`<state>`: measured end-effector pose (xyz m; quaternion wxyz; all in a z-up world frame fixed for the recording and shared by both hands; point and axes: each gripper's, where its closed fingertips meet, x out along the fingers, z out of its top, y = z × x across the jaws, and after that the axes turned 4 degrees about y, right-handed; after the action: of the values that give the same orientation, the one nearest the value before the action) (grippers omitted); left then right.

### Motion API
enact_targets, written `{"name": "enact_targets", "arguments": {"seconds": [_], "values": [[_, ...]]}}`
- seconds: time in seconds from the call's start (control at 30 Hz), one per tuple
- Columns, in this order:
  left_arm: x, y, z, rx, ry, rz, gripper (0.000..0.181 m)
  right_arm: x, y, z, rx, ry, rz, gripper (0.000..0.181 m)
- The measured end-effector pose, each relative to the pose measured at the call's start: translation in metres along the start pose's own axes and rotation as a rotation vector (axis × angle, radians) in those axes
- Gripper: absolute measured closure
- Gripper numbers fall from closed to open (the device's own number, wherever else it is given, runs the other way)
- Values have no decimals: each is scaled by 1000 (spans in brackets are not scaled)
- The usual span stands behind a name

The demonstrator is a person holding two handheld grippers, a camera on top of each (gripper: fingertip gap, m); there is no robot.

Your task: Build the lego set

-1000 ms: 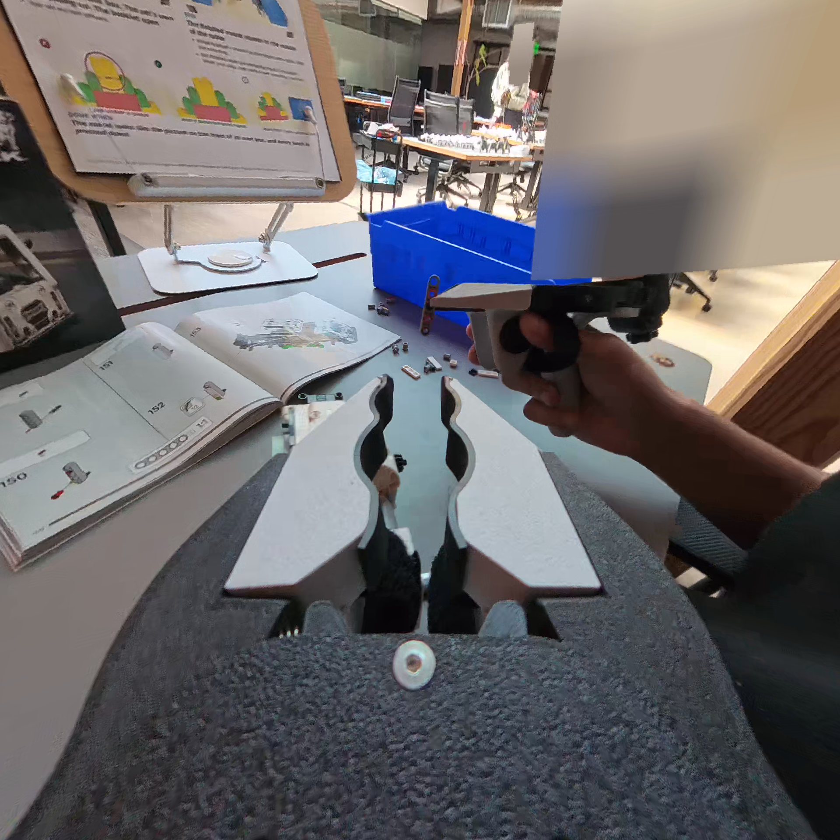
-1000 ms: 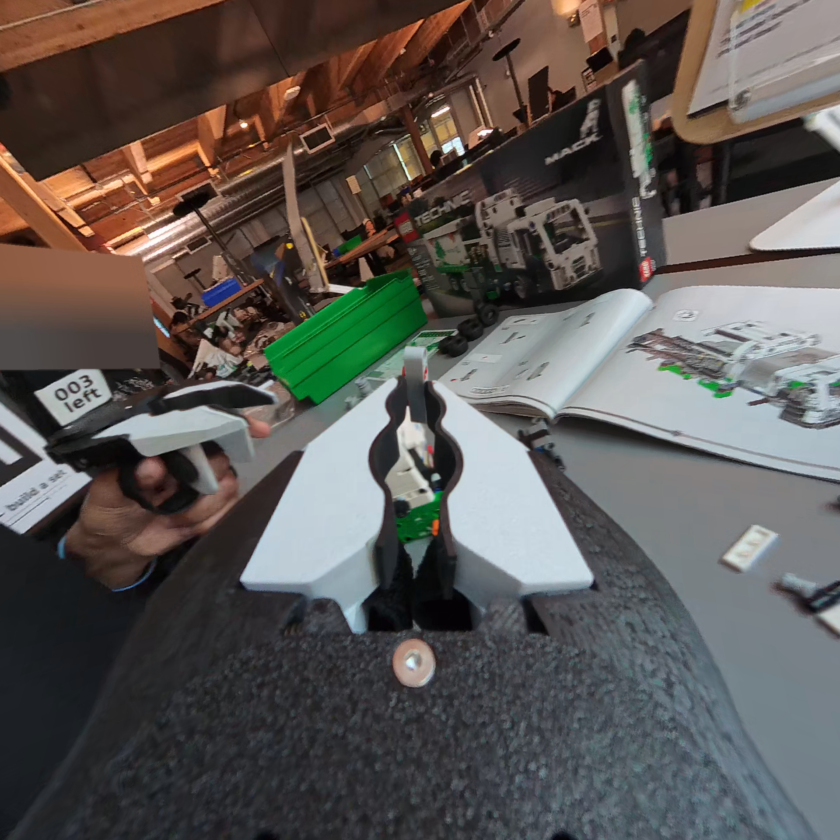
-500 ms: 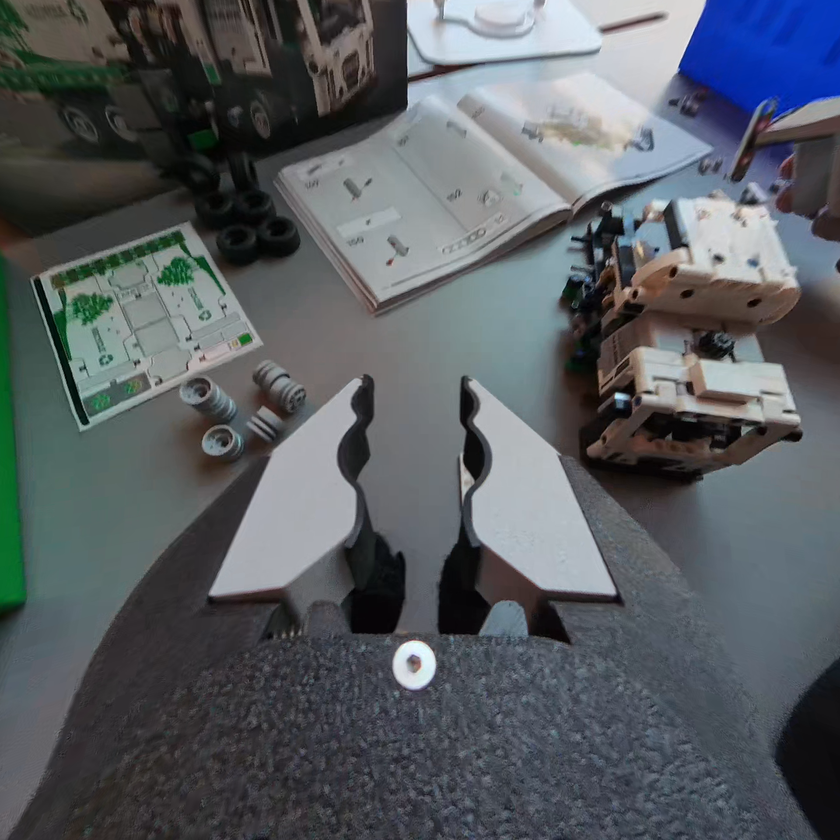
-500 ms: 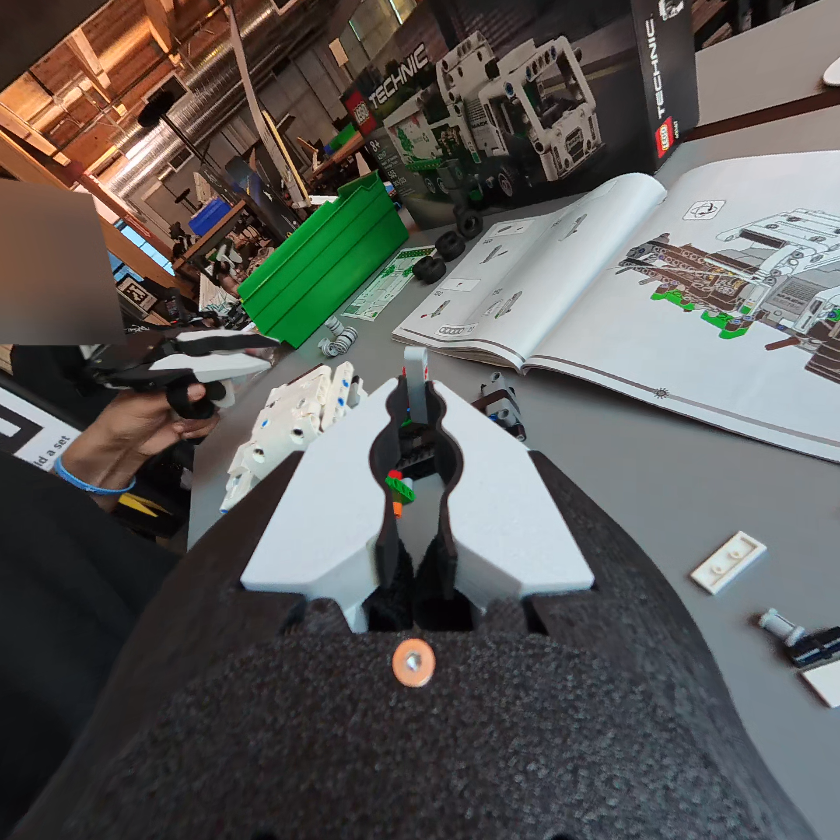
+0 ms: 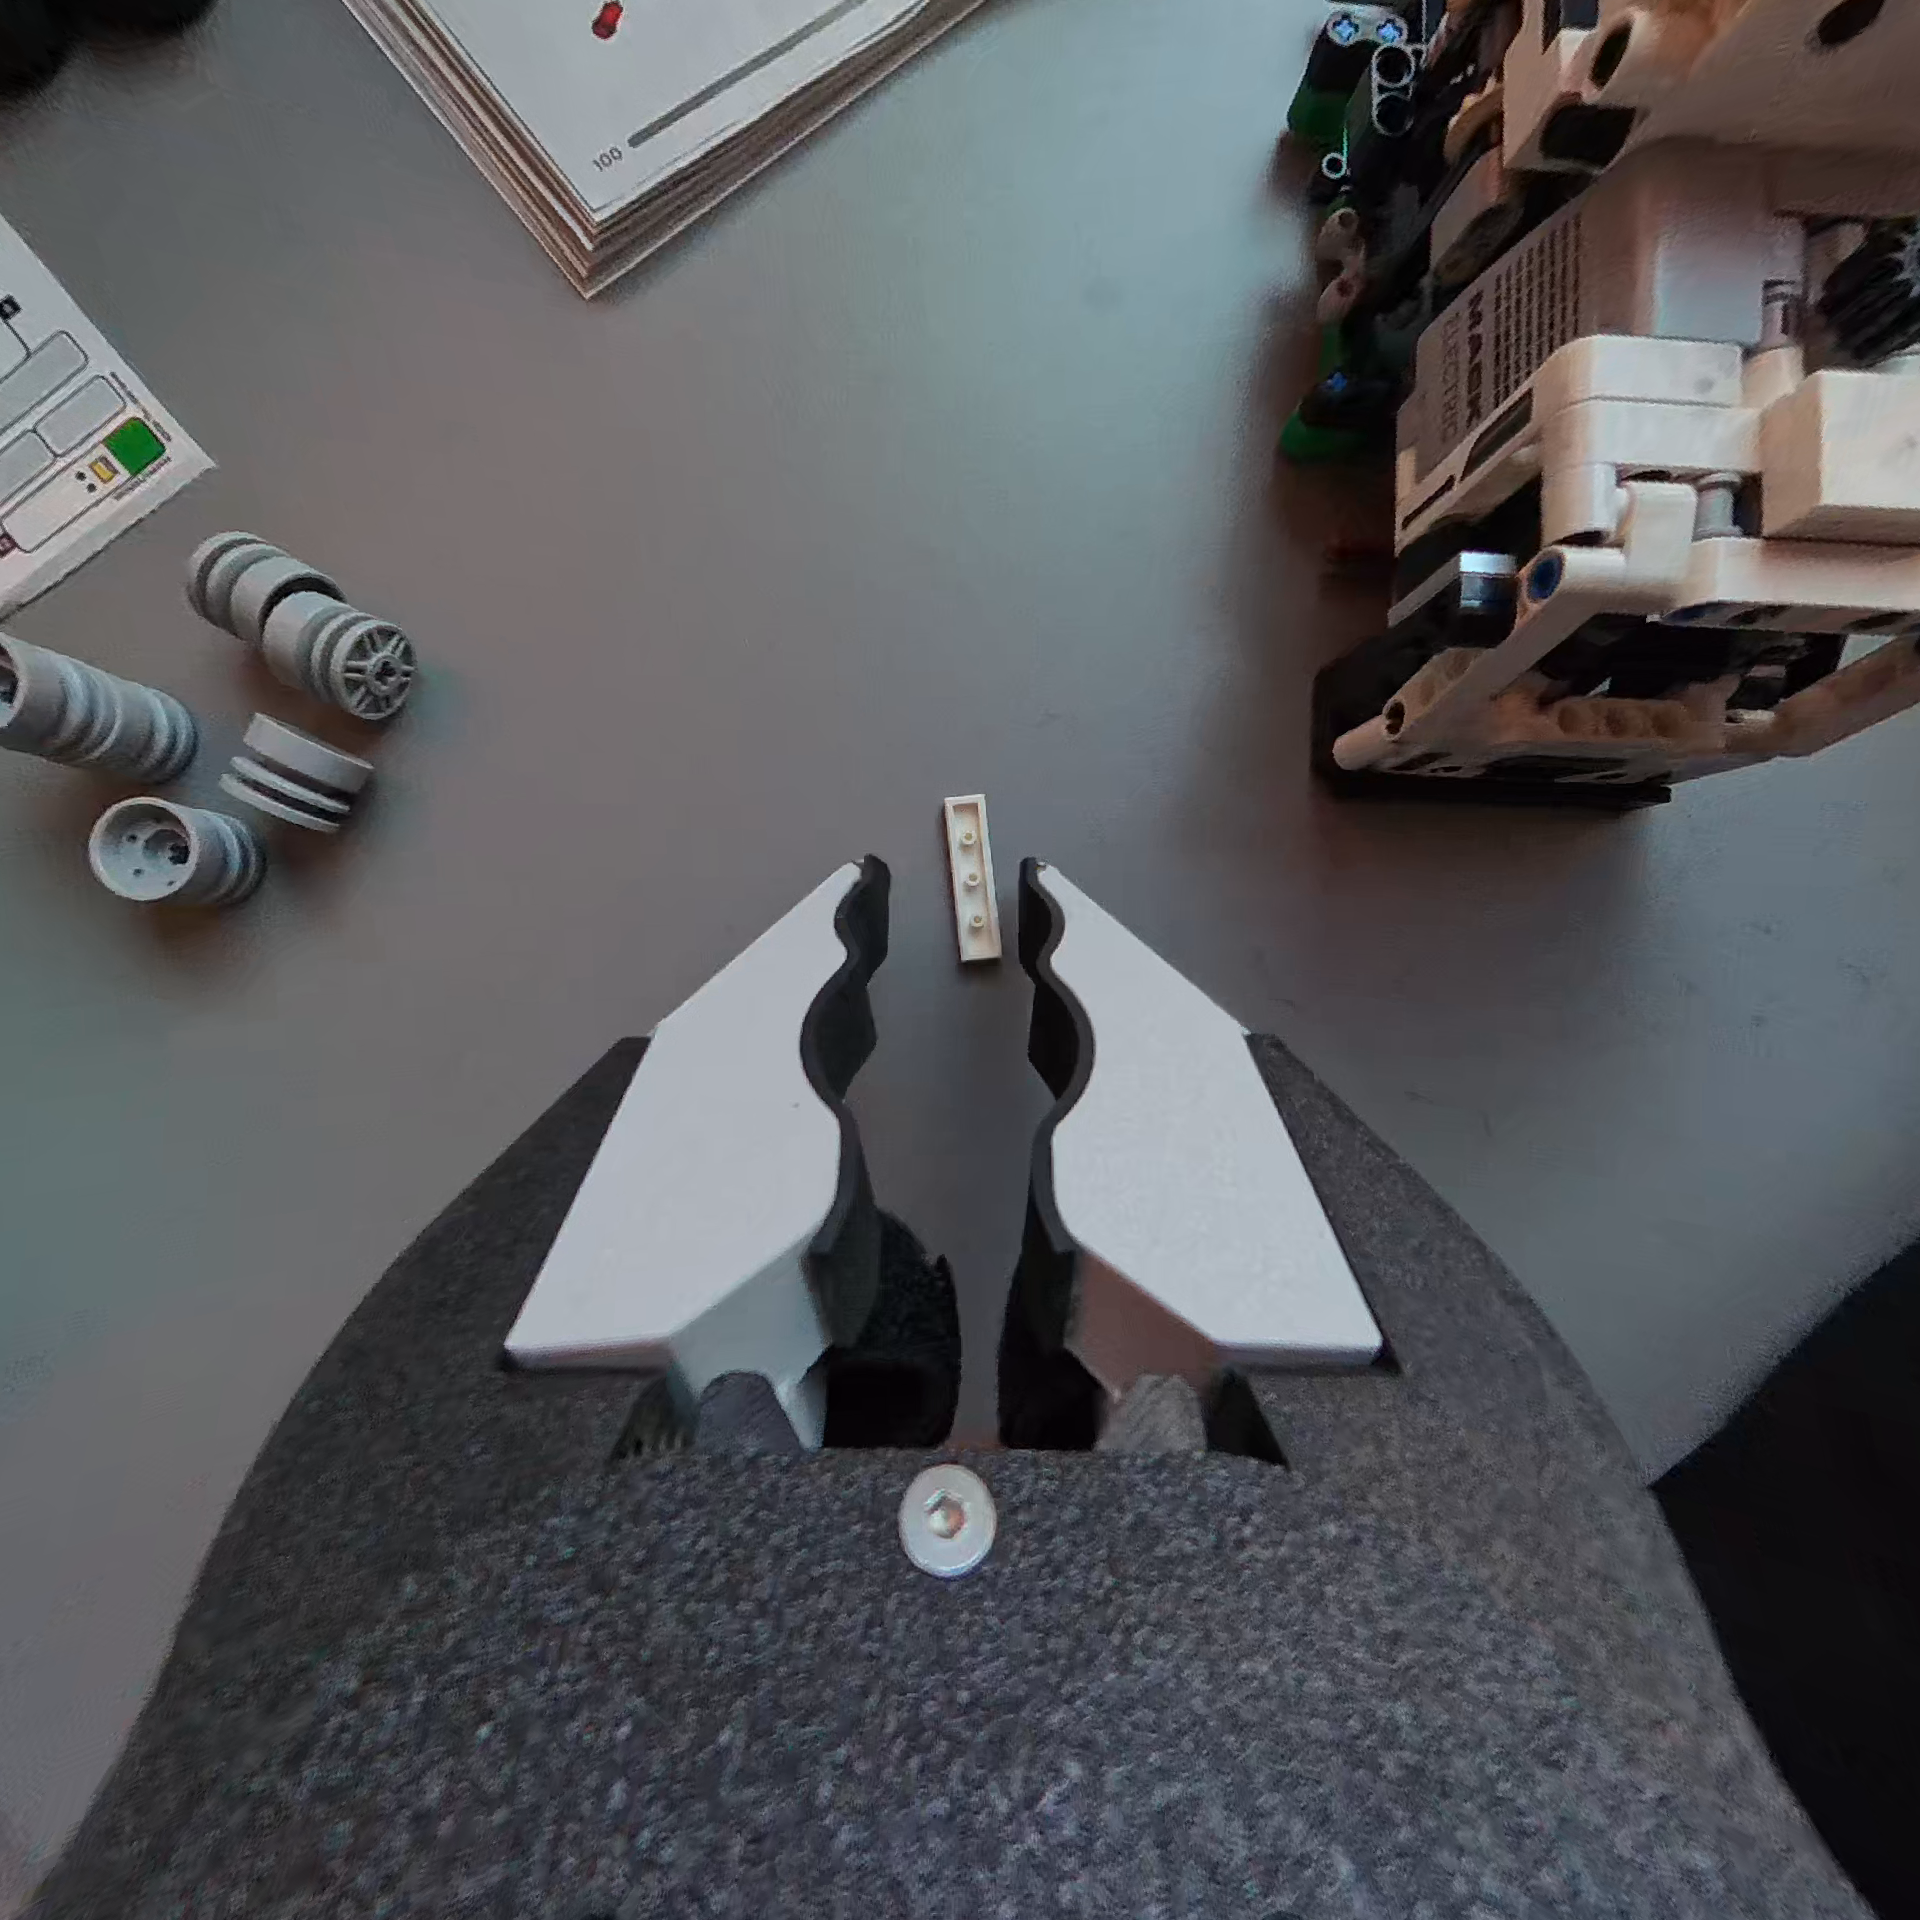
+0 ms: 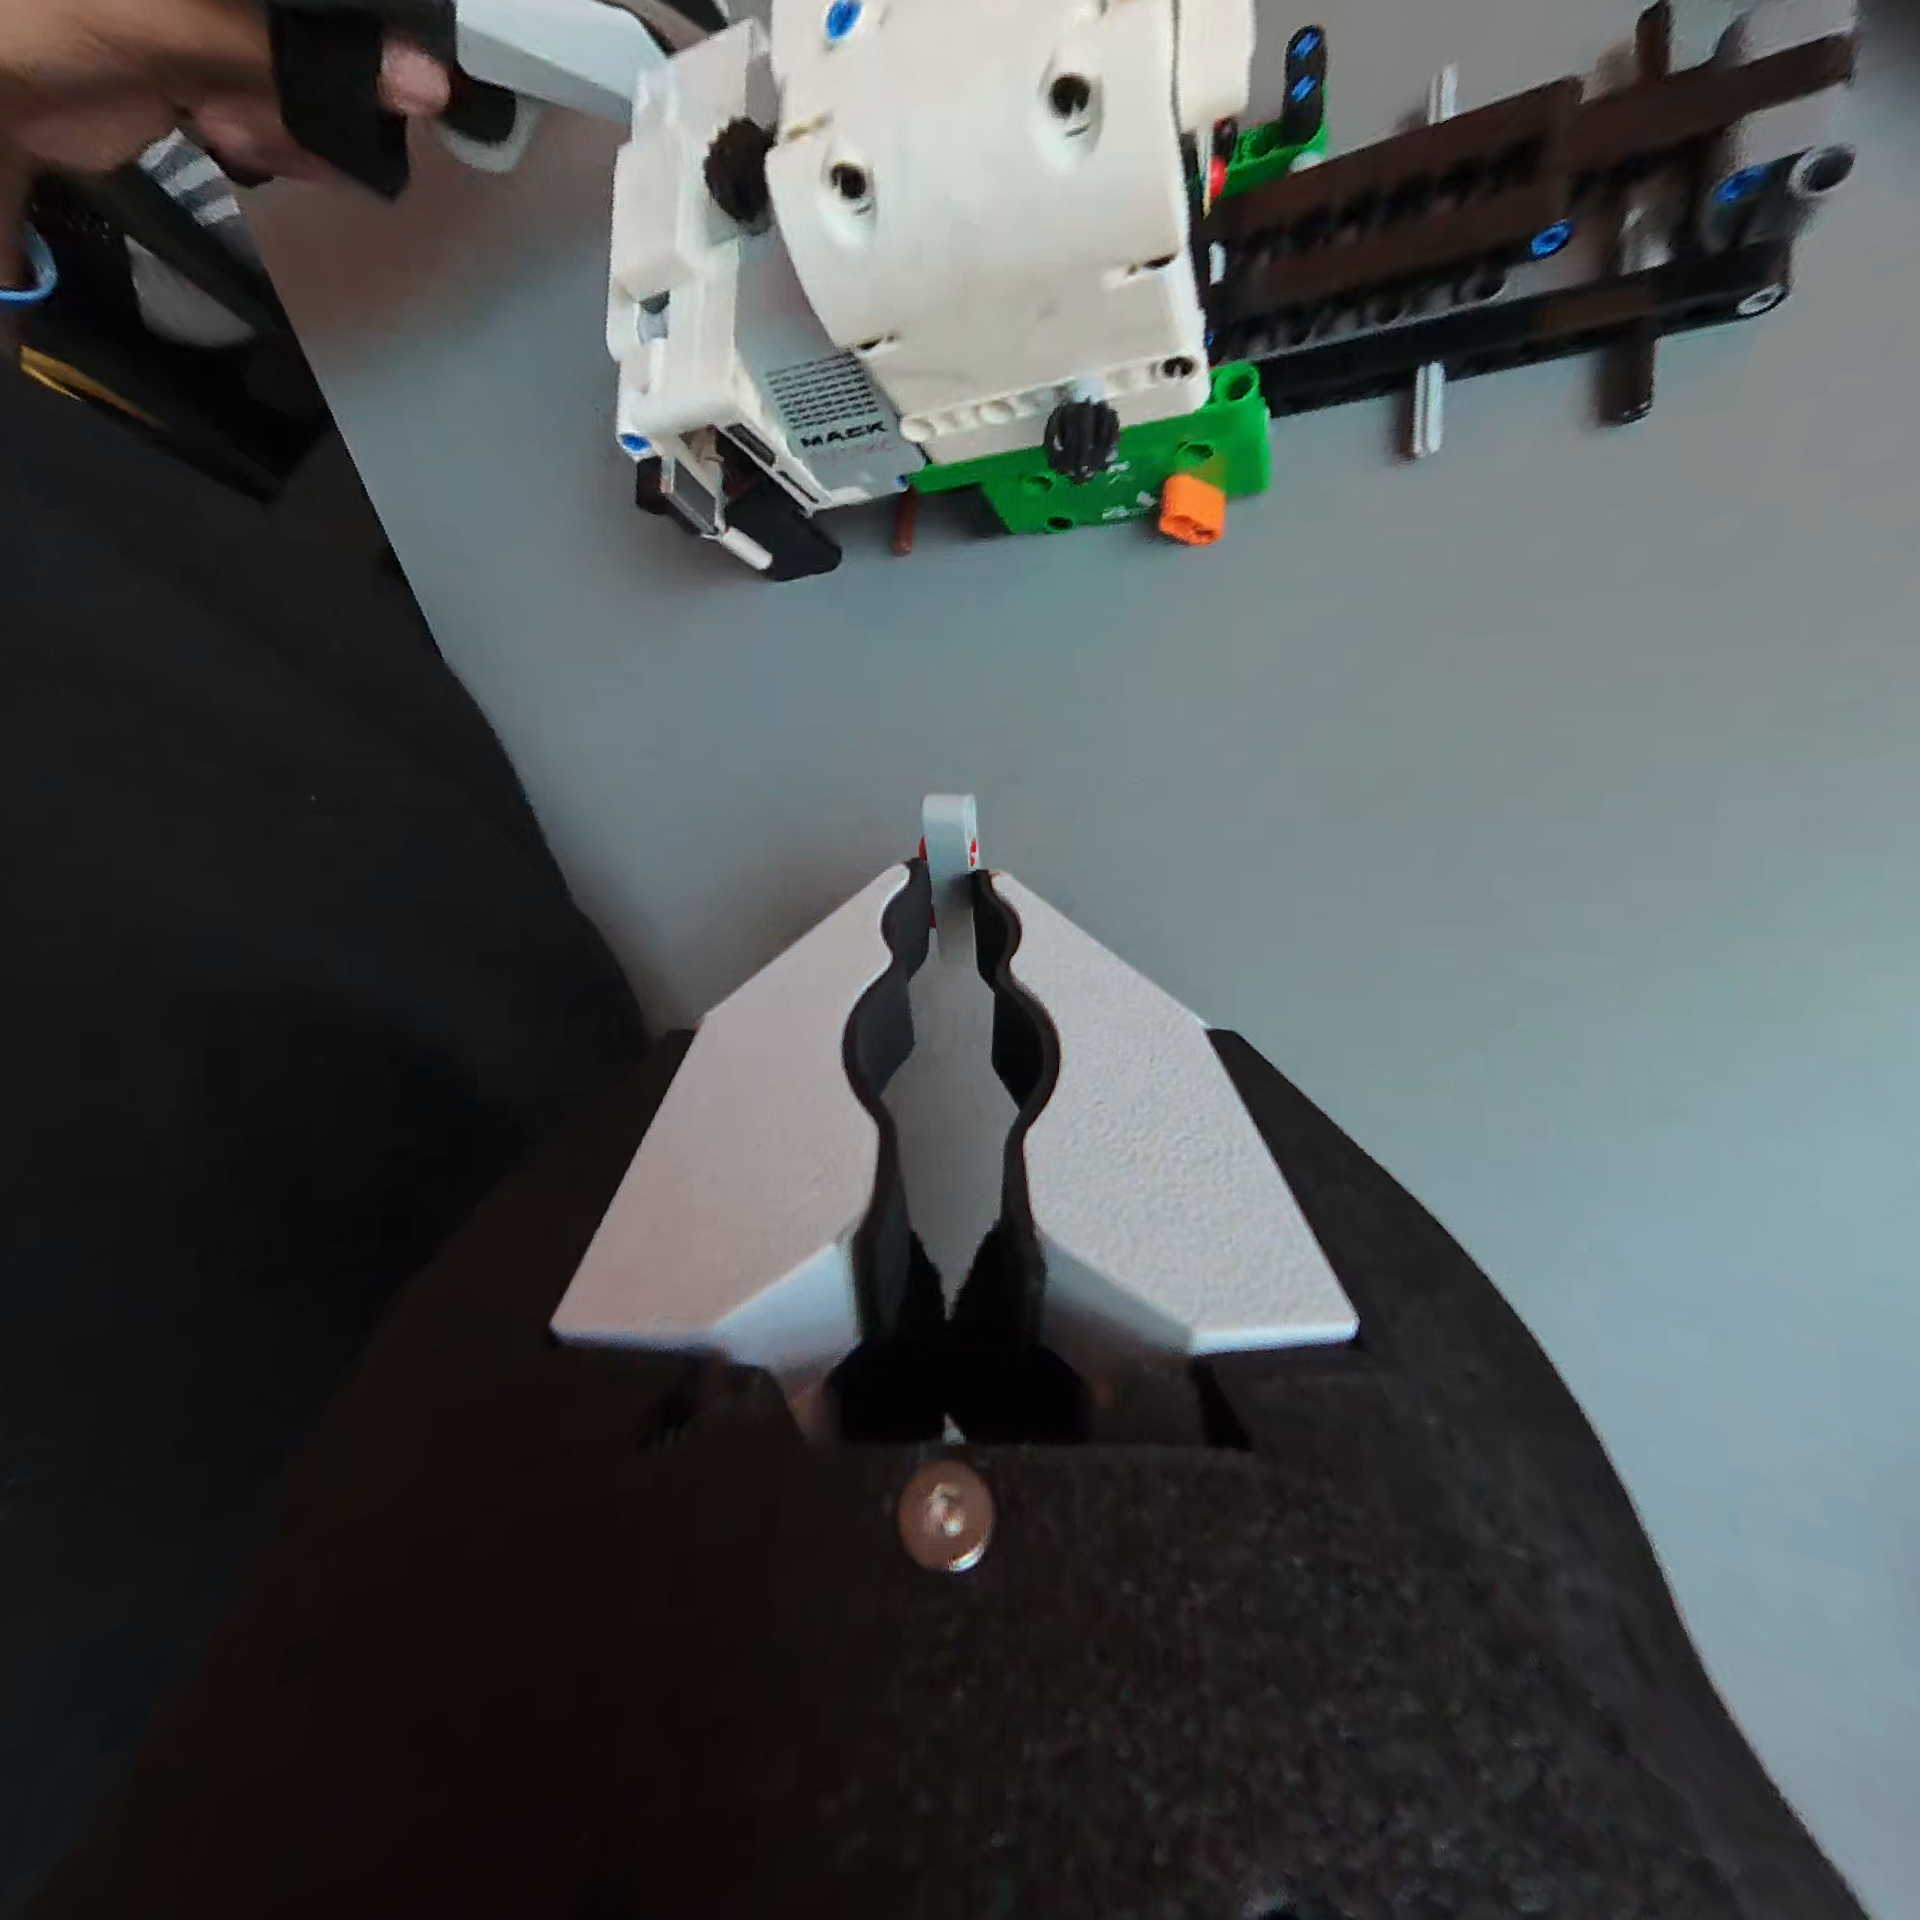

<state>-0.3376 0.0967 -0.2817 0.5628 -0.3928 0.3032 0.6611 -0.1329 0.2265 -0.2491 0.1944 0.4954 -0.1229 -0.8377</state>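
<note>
My left gripper [image 5: 954, 864] is open and points down at the grey table, its tips on either side of a small white three-stud plate [image 5: 971, 879] that lies flat. The white, black and green truck model [image 5: 1621, 416] stands to its right. My right gripper [image 6: 948, 878] is shut on a thin grey beam piece [image 6: 948, 847] that sticks out past its tips, with red marks at its sides. It hangs above the table short of the truck model [image 6: 935, 260], whose dark chassis [image 6: 1507, 260] runs to the right. The left gripper shows far off in the right wrist view [image 6: 540, 52], held by a hand.
Several grey wheel hubs [image 5: 301, 634] lie left of my left gripper, beside a sticker sheet [image 5: 73, 436]. The open instruction booklet [image 5: 665, 104] is at the top. The table edge and a dark sleeve [image 6: 208, 831] fill the left of the right wrist view. My right fingertips sit around 25 centimeters from my left ones.
My left gripper has swung down and in over the small white plate. My right gripper, still holding the grey piece, has tilted down toward the table near the truck model.
</note>
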Motion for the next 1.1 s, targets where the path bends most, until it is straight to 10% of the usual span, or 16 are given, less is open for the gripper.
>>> {"name": "enact_targets", "arguments": {"seconds": [0.47, 0.83, 0.97, 1.1], "values": [[2, -7, 0, 16, -71, -7, 174, 27, -6, -8, 11, 119, -96, 174], [-87, -95, 62, 1, -631, -444, 175, 31, -6, -11, -14, 117, -119, 169], [-110, -128, 69, -90, -746, -705, 175, 4, 14, 15, -74, -68, -68, 167], [-125, -156, 71, -183, -792, -980, 176, -41, 83, 78, -278, -574, 238, 166]]}}
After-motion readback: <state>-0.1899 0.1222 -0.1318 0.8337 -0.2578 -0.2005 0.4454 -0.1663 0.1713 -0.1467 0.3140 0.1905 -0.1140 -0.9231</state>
